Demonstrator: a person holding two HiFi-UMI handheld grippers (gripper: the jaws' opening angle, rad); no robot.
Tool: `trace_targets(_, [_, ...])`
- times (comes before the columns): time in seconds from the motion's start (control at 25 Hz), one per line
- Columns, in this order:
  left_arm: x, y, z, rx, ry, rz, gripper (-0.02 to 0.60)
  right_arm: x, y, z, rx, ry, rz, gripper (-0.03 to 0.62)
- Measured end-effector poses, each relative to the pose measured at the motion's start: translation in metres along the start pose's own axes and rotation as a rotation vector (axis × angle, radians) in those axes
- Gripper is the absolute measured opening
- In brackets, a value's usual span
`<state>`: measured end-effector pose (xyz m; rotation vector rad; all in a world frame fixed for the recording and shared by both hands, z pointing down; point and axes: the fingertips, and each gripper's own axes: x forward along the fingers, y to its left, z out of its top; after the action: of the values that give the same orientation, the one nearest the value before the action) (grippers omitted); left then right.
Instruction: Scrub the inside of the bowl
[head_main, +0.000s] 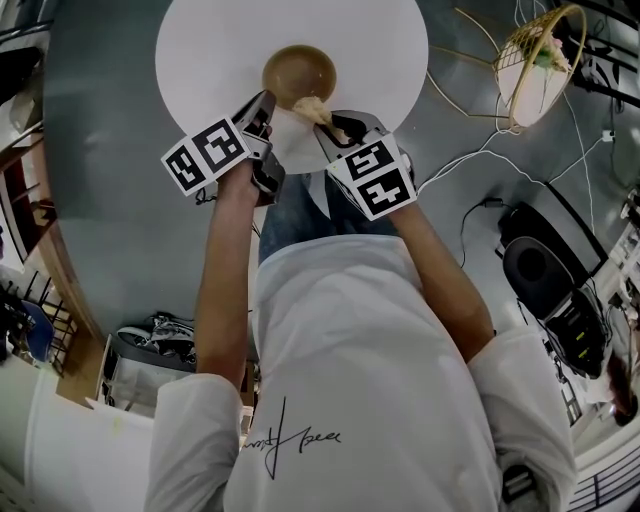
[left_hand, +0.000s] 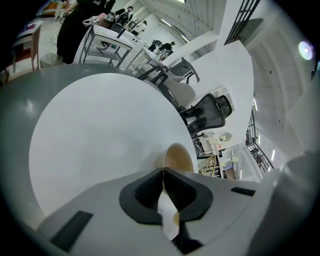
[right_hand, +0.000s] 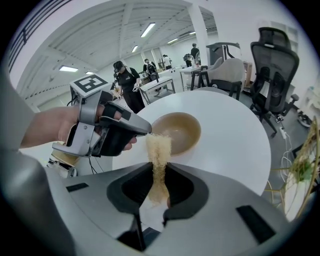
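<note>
Bowl first: it is round, tan and shallow, sits upright on the round white table towards the edge nearest you, and its inside looks bare and smooth. Your left gripper has its jaws pressed together, and their tips rest right at the bowl's near-left rim; you cannot tell from any view whether the rim is actually caught between them. Your right gripper is clamped on a rough, pale beige scrubber, which stands up out of the jaws as a narrow strip. Its free end reaches the bowl's near rim, just beside the left gripper's tips, and whether it touches the inner wall is not clear. The two grippers sit close together at that same side of the bowl, so the far side of the table is open. On the grey floor to your right lie a wicker basket and loose cables. A black office chair stands beyond the table.
</note>
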<state>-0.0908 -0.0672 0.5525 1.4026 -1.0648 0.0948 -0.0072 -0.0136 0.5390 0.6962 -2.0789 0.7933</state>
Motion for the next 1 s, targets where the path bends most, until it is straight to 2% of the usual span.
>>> trace_targets(1.0, [0.001, 0.001, -0.001, -0.010, 0.012, -0.010, 0.012, -0.012, -0.034, -0.002, 0.022, -0.003, -0.053, 0.084])
